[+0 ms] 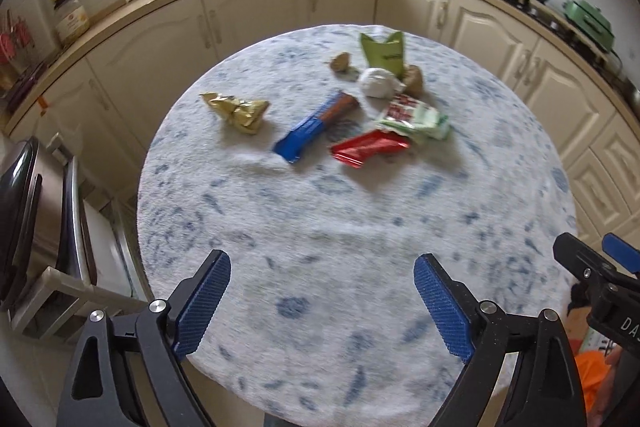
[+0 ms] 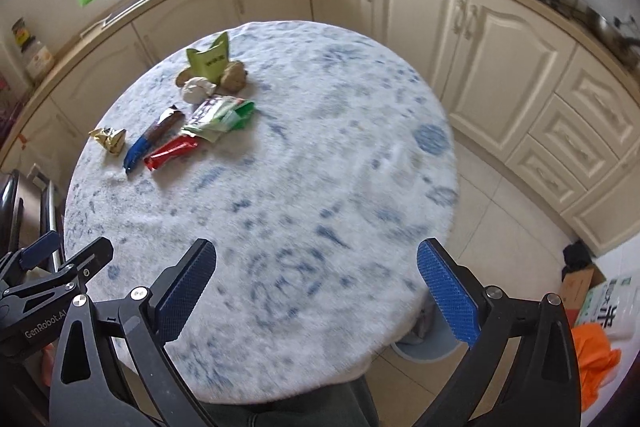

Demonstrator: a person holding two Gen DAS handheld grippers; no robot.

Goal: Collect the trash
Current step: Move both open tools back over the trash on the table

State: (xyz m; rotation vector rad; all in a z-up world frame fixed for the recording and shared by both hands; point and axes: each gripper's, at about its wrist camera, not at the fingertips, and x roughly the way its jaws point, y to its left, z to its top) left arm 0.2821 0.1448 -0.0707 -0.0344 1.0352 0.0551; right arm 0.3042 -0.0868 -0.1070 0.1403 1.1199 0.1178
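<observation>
While both tools hang over the near edge of the round table w/ its blue-flecked cloth, the trash sits at the far side: L to R a gold wrapper, blue wrapper, red wrapper, then a green-white packet. Behind the packet lie a white wad, green pouch and brownish lumps, prob. crumpled paper. Left gripper and right gripper both gape wide, nothing between the pads.

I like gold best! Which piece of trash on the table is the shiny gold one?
The crumpled gold wrapper. It lies alone at the left end of the litter, apart from the blue wrapper and red wrapper beside it.
</observation>
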